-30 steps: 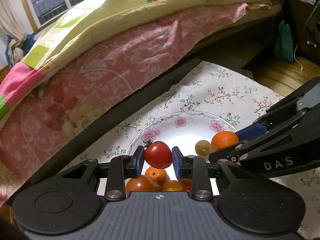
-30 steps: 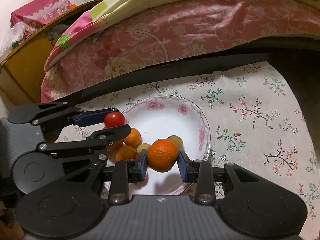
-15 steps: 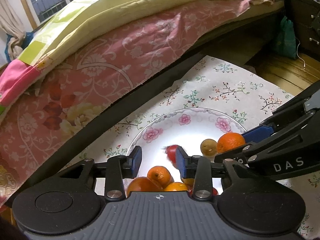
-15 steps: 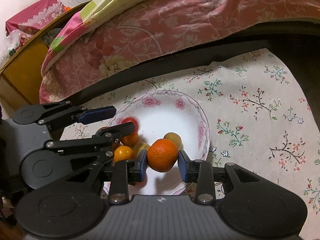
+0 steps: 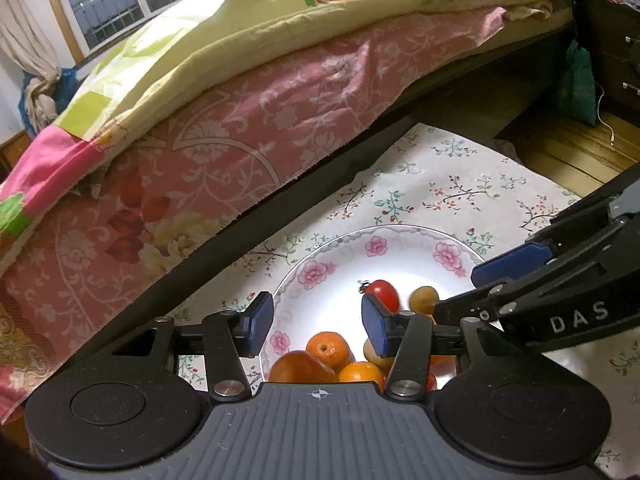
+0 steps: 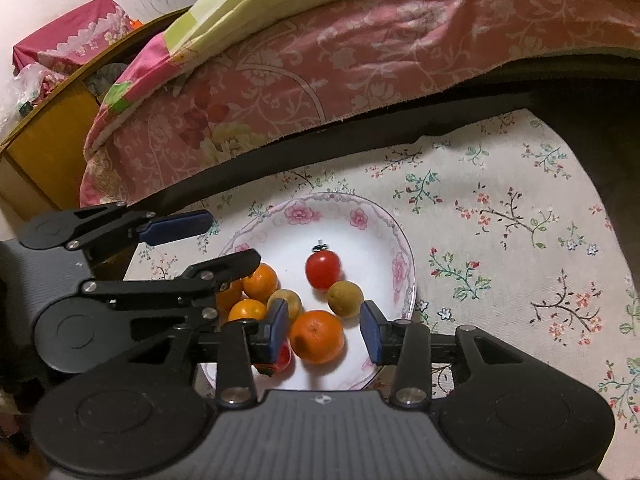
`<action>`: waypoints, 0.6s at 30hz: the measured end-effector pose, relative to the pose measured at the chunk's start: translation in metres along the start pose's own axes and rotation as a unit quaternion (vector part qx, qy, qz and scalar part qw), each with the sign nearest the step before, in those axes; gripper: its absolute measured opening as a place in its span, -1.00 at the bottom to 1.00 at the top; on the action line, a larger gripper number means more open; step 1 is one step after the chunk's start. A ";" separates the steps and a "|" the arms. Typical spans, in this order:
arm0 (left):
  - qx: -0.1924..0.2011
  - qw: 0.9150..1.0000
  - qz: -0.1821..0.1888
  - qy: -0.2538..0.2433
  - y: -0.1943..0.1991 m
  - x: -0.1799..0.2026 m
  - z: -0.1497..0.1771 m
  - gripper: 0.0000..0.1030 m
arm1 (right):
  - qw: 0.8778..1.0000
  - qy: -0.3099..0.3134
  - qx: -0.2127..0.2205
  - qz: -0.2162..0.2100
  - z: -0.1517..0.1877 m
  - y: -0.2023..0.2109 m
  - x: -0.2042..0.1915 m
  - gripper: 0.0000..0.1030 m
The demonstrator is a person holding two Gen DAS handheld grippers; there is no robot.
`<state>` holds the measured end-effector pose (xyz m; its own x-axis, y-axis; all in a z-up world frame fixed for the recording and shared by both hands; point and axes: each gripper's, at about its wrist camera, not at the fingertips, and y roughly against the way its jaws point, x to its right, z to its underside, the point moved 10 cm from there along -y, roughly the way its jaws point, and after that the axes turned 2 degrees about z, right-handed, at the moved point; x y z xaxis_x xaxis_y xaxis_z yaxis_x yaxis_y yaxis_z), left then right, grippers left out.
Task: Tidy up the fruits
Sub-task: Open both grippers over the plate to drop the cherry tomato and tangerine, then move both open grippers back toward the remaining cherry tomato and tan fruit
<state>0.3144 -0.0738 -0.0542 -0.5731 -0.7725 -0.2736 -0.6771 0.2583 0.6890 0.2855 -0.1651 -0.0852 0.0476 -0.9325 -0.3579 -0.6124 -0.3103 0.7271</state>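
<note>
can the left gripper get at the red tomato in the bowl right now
Probably yes. The tomato lies alone on bare white bowl floor, nothing over it, just beyond the left gripper, whose empty jaws are opening. The right gripper sits nearer the rim, beside that path.

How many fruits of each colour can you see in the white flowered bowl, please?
Round orange fruits: 4
Round red tomatoes: 2, one half hidden under a gripper finger
Small yellow-brown round fruits: 2
Total: 8
</note>
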 end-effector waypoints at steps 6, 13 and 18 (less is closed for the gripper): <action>0.009 1.000 0.002 0.008 0.024 0.002 0.004 0.15 | 1.000 0.016 0.010 0.009 0.003 0.016 -0.008 -0.22; 0.008 0.999 0.023 0.024 0.050 0.013 0.024 0.22 | 0.999 0.041 0.009 0.021 0.021 0.033 -0.021 -0.22; 0.000 0.999 0.039 0.034 0.066 0.021 0.044 0.28 | 0.996 0.078 -0.002 0.041 0.046 0.041 -0.030 -0.22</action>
<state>0.2375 -0.0478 -0.0442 -0.5915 -0.7876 -0.1726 -0.6318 0.3198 0.7061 0.2229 -0.1411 -0.0714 0.1193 -0.9719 -0.2030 -0.6165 -0.2328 0.7521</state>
